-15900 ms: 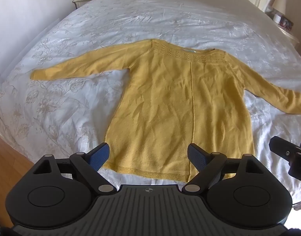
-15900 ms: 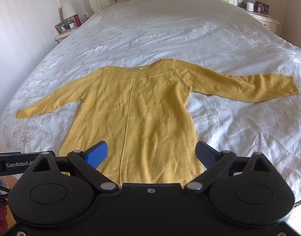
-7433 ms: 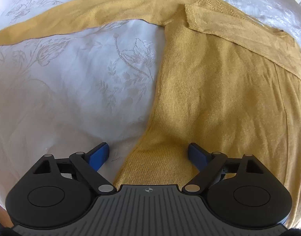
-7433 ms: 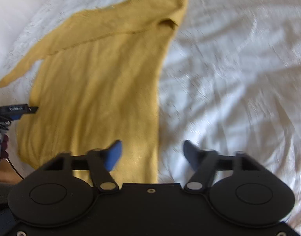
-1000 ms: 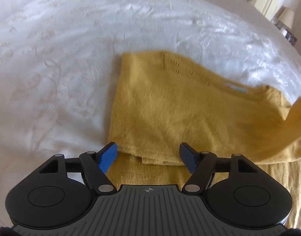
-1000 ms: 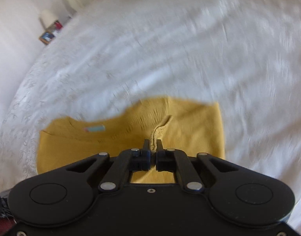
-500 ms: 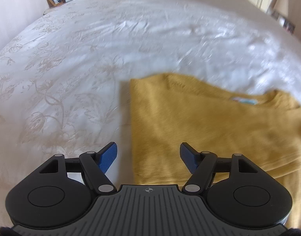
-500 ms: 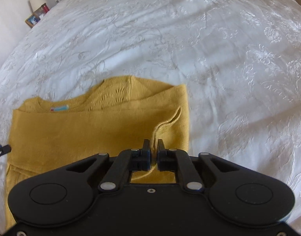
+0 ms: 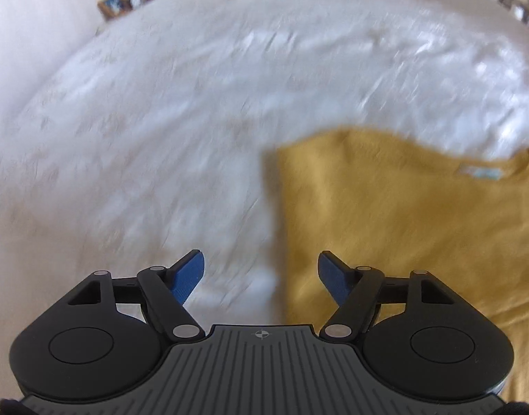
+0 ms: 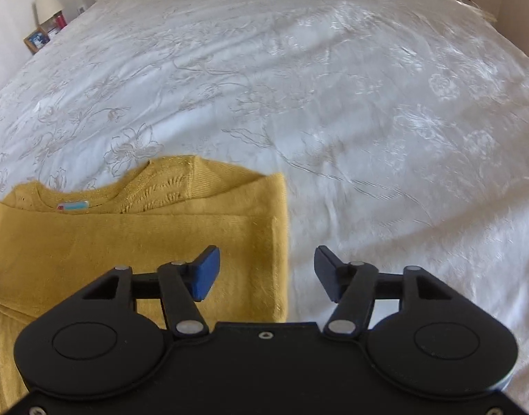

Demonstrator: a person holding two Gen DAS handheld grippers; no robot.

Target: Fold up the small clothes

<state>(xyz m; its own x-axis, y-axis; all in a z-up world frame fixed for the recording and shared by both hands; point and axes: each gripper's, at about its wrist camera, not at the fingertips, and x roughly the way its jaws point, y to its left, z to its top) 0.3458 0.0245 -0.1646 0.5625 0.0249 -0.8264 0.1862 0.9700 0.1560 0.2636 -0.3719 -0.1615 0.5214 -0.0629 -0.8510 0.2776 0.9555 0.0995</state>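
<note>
Right gripper (image 10: pixel 266 273) jaws just sprung apart and empty, straddling the right edge of the yellow sweater (image 10: pixel 136 242), folded stack running long from nine to three o'clock on the white bedspread (image 10: pixel 368 121). Left gripper (image 9: pixel 261 275) also spread wide with nothing between, sweater's left edge (image 9: pixel 278 224) rising toward twelve between its fingers, bulk off toward three. Likely next a bottom-up fold, with bare bedspread open at twelve.
</note>
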